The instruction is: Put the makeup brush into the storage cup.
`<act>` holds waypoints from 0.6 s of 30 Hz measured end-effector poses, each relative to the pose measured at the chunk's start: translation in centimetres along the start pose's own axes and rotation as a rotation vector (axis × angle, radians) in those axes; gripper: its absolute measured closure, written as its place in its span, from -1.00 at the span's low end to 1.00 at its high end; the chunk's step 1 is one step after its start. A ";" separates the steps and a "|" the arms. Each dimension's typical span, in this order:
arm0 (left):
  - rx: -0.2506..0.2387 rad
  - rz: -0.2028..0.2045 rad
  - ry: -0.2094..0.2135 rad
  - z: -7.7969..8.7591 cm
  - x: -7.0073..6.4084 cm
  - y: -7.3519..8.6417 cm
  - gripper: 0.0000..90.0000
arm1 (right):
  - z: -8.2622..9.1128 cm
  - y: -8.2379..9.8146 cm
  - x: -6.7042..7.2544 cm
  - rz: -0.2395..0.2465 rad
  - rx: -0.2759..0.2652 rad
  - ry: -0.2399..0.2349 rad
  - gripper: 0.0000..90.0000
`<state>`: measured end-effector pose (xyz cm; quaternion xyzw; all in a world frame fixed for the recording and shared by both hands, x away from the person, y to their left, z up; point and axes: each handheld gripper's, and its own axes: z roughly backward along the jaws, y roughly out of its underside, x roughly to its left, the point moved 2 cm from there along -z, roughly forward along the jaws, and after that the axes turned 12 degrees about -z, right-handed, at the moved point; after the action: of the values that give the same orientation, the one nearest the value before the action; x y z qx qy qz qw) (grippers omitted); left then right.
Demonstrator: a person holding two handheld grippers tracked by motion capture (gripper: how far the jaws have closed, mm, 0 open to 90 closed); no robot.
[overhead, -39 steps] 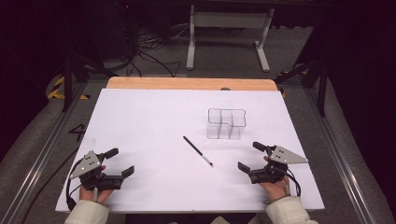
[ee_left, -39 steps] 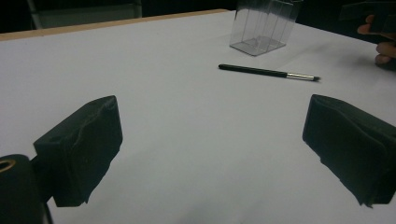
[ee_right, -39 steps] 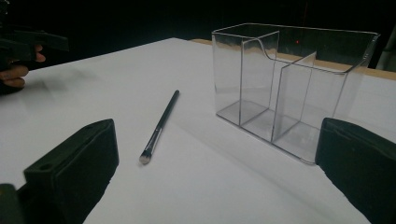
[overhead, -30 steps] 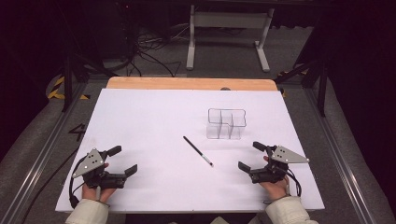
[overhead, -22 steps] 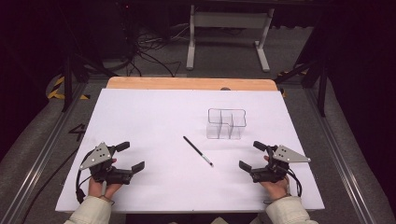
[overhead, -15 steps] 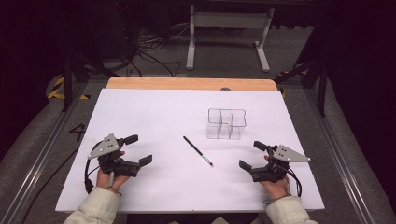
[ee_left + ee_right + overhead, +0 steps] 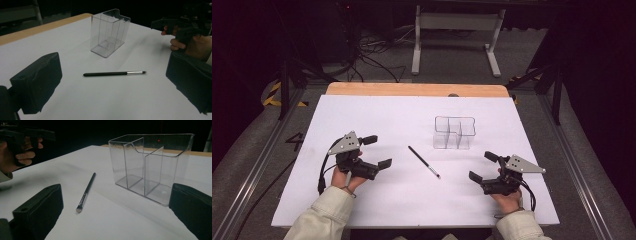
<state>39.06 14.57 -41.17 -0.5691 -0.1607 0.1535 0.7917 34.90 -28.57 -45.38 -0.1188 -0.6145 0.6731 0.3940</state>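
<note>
White-covered bench (image 7: 402, 120) carries a thin black brush (image 7: 424, 162) lying diagonally between both wide-open, empty grippers, handle end nearer the left gripper (image 7: 373, 152), bristles toward the right gripper (image 7: 482, 166).

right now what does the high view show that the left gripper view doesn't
High view alone: the floor with cables, a metal stand, the table's wooden far edge, and both sleeves and hands, each with an open hand-held gripper, left and right.

Left gripper view alone: a close, low look along its own two black jaws, spread wide, with the brush's bristle tip pointing right.

Both: the white table sheet, the black makeup brush lying flat, and the empty clear divided organizer standing beyond it.
</note>
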 end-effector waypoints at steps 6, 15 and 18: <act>0.000 -0.002 0.024 -1.3 0.5 -1.1 -0.97 | 0.1 -0.1 0.1 0.018 -0.009 0.002 -1.00; 0.001 -0.012 0.018 -2.9 1.1 -2.4 -1.00 | 0.2 -0.1 0.1 0.017 -0.016 0.055 -1.00; 0.003 -0.013 0.024 -3.4 1.3 -2.8 -1.00 | 0.4 0.0 -0.2 -0.018 -0.006 0.069 -1.00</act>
<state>41.91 11.36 -39.42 -0.5689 -0.1543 0.1418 0.7953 34.80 -28.96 -45.33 -0.1374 -0.6038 0.6631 0.4206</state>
